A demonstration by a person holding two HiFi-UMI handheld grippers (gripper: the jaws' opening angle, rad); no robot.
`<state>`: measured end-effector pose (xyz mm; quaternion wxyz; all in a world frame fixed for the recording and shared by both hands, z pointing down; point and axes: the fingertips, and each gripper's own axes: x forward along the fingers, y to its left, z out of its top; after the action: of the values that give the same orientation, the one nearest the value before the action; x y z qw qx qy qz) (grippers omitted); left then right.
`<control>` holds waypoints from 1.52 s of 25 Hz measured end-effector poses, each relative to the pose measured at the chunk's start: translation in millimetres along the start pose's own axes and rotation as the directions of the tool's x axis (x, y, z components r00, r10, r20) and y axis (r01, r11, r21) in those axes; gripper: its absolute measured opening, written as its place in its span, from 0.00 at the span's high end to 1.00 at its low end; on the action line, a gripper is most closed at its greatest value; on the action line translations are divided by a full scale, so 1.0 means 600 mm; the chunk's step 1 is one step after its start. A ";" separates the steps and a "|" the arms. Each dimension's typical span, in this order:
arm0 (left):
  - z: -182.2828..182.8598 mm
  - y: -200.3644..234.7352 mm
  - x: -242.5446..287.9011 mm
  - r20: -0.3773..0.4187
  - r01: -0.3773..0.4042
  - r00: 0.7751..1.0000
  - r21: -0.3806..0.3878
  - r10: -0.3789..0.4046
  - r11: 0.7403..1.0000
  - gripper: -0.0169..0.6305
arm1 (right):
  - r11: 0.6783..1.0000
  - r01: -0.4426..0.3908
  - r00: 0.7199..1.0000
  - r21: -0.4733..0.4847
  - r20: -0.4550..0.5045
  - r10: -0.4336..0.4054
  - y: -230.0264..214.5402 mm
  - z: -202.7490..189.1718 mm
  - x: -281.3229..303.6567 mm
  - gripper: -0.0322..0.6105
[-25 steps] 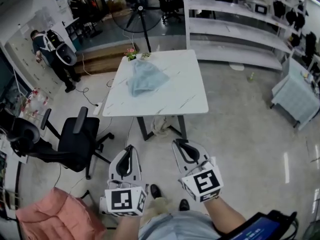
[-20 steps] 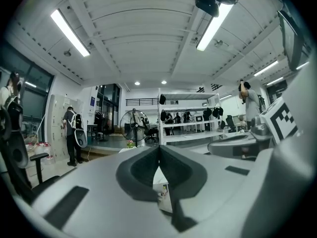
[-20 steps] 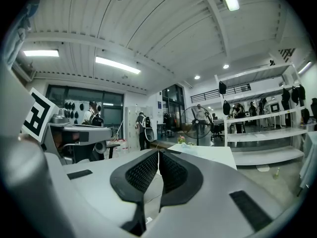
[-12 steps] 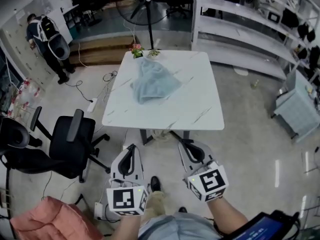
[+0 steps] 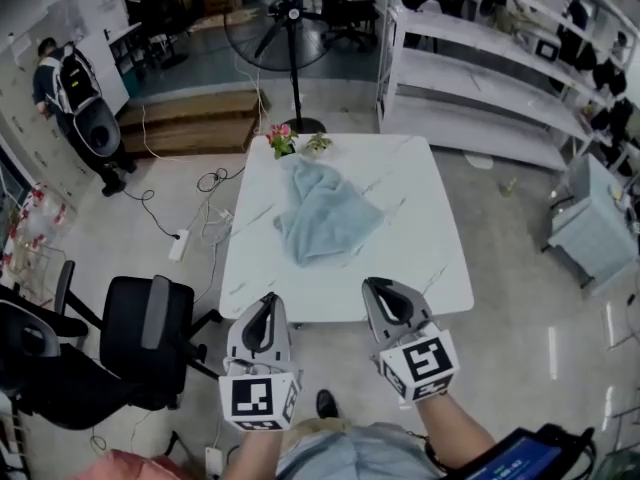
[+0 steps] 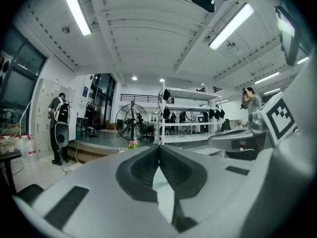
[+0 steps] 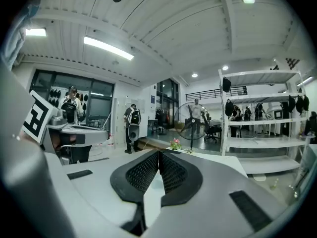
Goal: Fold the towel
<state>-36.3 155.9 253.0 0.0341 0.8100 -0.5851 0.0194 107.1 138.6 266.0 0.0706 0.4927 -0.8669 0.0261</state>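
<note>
Right, both tongs are clenched and empty: left tongs (image 5: 264, 300) have pads together with nothing between them, and it's the same for the right tongs (image 5: 379, 287); the gripper views confirm it, left (image 6: 159, 150) and right (image 7: 158, 157).

What changed: a second ago the tongs hung over bare floor, well short of the tabletop (image 5: 435, 268); now their tips sit at its near edge, so the person has walked up to it; the right tongs closed a last hair on the way in. The towel (image 5: 325, 213) hasn't moved on the tabletop; it's a crumpled heap ahead of the tongs, roughly between their two lines and apart from both; the flowers (image 5: 283, 139) sit just beyond it.

My read is that this is the approach only and no fold has started; next the tongs need to open and find two corners.

Hard to see: the towel's corners and hems are lost in the bunching, so I can't pick a grab point; in both gripper views the tongs themselves block the towel, and the pale sliver under the pads could be cloth or tabletop, I can't tell; a dark device right of the right tongs is cut off by the frame.
</note>
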 end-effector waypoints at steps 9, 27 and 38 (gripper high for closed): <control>0.034 0.024 0.081 0.034 0.071 0.997 0.039 -0.072 0.997 0.96 | 0.995 0.100 0.993 -0.023 0.062 -0.098 -0.069 0.050 0.053 0.92; -0.098 0.017 0.248 -0.142 0.088 0.986 0.012 -0.085 0.996 0.96 | 1.000 0.023 0.995 0.016 -0.097 -0.021 -0.239 -0.055 0.213 0.90; -0.293 -0.001 0.270 -0.364 0.095 0.927 -0.018 -0.095 0.995 0.71 | 0.992 -0.076 0.964 0.098 -0.246 0.098 -0.265 -0.200 0.264 0.90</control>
<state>16.9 16.4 440.1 0.1427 0.8199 -0.5286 0.1676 175.4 -63.8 404.4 0.1565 0.4497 -0.8699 0.1290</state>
